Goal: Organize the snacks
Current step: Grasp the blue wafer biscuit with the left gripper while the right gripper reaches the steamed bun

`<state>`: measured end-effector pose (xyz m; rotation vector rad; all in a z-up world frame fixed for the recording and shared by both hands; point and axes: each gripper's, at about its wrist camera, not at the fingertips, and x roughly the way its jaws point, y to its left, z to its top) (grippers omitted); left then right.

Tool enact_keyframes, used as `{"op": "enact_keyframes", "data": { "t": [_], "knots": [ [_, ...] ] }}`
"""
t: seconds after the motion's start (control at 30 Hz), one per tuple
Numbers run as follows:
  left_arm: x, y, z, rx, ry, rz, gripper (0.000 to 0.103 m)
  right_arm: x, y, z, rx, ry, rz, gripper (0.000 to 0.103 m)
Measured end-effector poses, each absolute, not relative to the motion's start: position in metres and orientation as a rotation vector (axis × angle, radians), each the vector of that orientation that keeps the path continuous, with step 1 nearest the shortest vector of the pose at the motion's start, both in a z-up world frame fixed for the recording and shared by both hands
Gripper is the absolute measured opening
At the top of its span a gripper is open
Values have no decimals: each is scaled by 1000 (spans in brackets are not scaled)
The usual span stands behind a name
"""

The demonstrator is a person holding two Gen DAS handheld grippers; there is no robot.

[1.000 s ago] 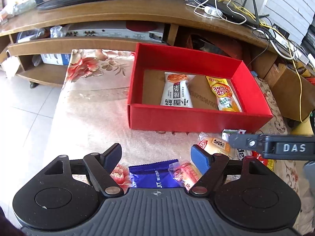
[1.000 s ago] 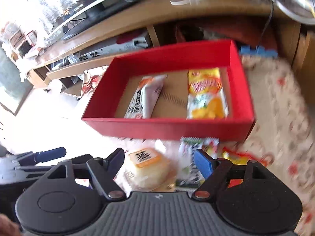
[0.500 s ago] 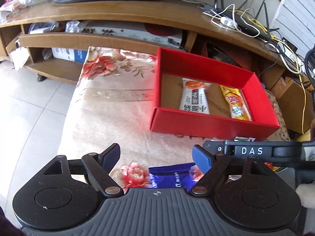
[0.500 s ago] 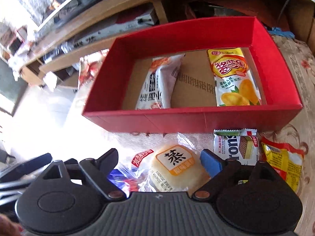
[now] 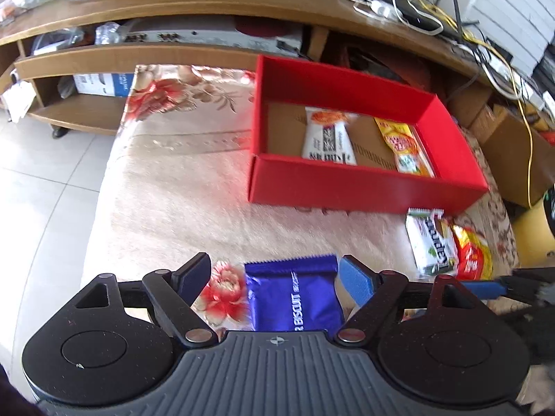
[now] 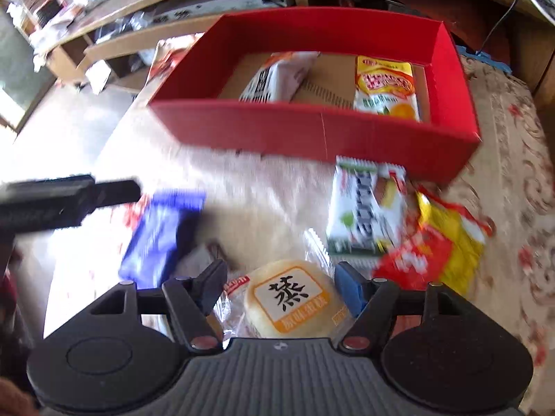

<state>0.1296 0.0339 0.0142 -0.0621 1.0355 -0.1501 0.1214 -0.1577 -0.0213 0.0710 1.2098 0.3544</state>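
The right hand-held gripper [image 6: 279, 293], lowered in the last second, is closing around the round tea cake [image 6: 291, 298], not yet clamped, while the left hand-held gripper [image 5: 274, 277] is held open over the blue biscuit pack [image 5: 295, 298], so both are judged bound for the red box [image 5: 347, 180].

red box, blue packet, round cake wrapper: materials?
Red box: looks like cardboard with a matte red skin; bare brown corrugated floor shows inside.
Blue packet: probably glossy plastic film; highlights, serrated top seal.
Cake wrapper: clear thin plastic, crinkled and reflective, cake visible through it.
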Motion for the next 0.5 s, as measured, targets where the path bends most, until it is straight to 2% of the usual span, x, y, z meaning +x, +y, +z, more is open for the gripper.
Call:
{"op": "enact_keyframes", "data": {
  "t": [0.1, 0.23, 0.37, 0.5],
  "knots": [
    [128, 28, 7, -38, 1056, -158, 86, 104, -164, -21, 76, 1213, 358, 69],
    [130, 22, -9, -11, 1099, -140, 86, 94, -166, -26, 54, 1208, 338, 77],
    [133, 22, -25, -46, 1156, -136, 86, 92, -174, -29, 99, 1207, 320, 81],
    [134, 18, -34, -37, 1177, -129, 89, 91, -181, -38, 128, 1233, 292, 83]
  ]
}}
